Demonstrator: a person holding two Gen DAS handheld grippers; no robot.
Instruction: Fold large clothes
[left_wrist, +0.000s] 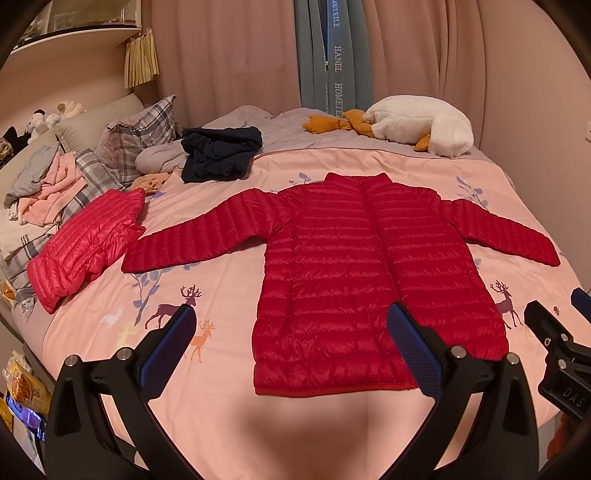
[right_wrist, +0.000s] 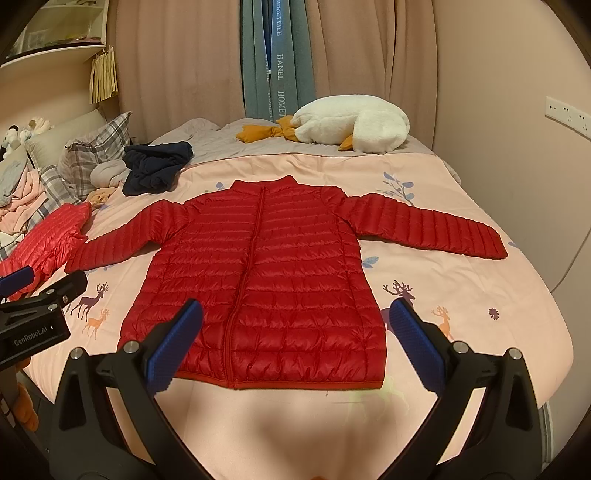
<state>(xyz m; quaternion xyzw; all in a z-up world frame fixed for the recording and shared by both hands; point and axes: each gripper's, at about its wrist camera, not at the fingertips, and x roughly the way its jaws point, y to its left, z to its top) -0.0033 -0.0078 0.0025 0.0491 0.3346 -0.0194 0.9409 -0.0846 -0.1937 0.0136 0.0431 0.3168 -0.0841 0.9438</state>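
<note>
Looking down over the bed (left_wrist: 369, 162) from its near edge, I am seeing the red down jacket (left_wrist: 369, 280) lying flat and zipped on the pink deer-print cover (left_wrist: 221, 406), hem toward me, collar toward the far edge, both sleeves spread out toward the side edges. I am holding the left gripper (left_wrist: 291, 347) above the near edge, its blue-padded fingers spread wide with nothing between them, one pad over the bare cover and the other over the lower jacket front. I am holding the right gripper (right_wrist: 295, 339) beside it, likewise spread wide and empty, framing the hem from above.

I am judging the jacket to be very light, puffy and soft, with a slick shell; it is likely going to slide on itself and spring back after a fold, trapping air in the quilting. I am thinking the firmer spots are the better holds: the cuff of a sleeve, the shoulder seam, the bound hem at a corner, pinching through both layers, not the slippery middle panels. Nothing is folded yet, so I am treating this as the start, with a sleeve to bring across the body as the probable first move.

Toward the left edge a second, brighter red quilted garment (left_wrist: 85, 243) is lying bunched, just off the left sleeve's cuff, and a dark blue garment (left_wrist: 218, 155) is lying crumpled beyond it. A white plush goose (right_wrist: 354, 123) is resting at the far edge.
</note>
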